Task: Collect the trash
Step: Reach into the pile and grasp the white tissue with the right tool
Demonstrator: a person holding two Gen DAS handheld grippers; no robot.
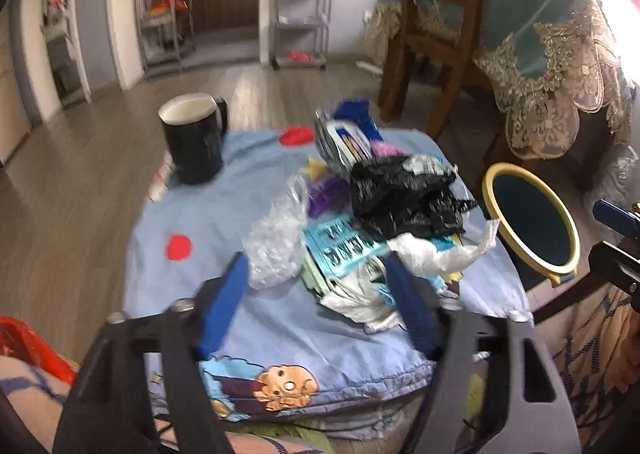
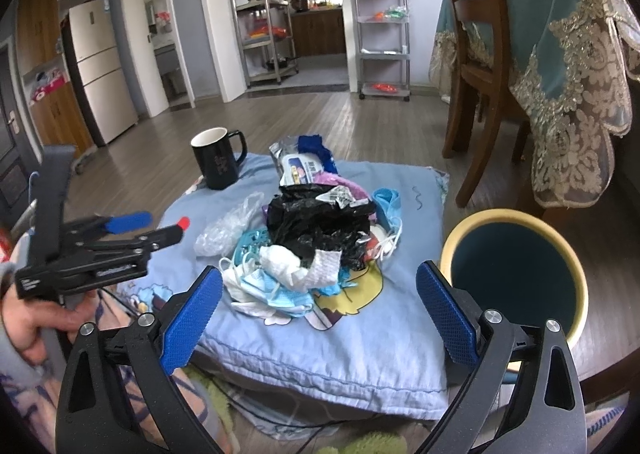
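A heap of trash (image 2: 316, 238) lies on a light blue cartoon cushion (image 2: 400, 318): a black plastic bag (image 2: 320, 222), clear plastic (image 2: 228, 228), white tissue (image 2: 308, 266), face masks (image 2: 272, 294) and a blue-and-silver packet (image 2: 300, 166). The heap also shows in the left wrist view (image 1: 372, 210). My left gripper (image 1: 316, 266) is open, its fingers either side of the heap's near edge, empty. It also shows from the side in the right wrist view (image 2: 160, 226). My right gripper (image 2: 320, 286) is open and empty, just before the heap.
A round bin with a yellow rim and dark inside (image 2: 516, 274) stands on the floor right of the cushion, also in the left wrist view (image 1: 532, 222). A black mug (image 2: 218, 160) stands on the cushion's far left. A wooden chair (image 2: 480, 66) and a draped table (image 2: 572, 54) stand behind.
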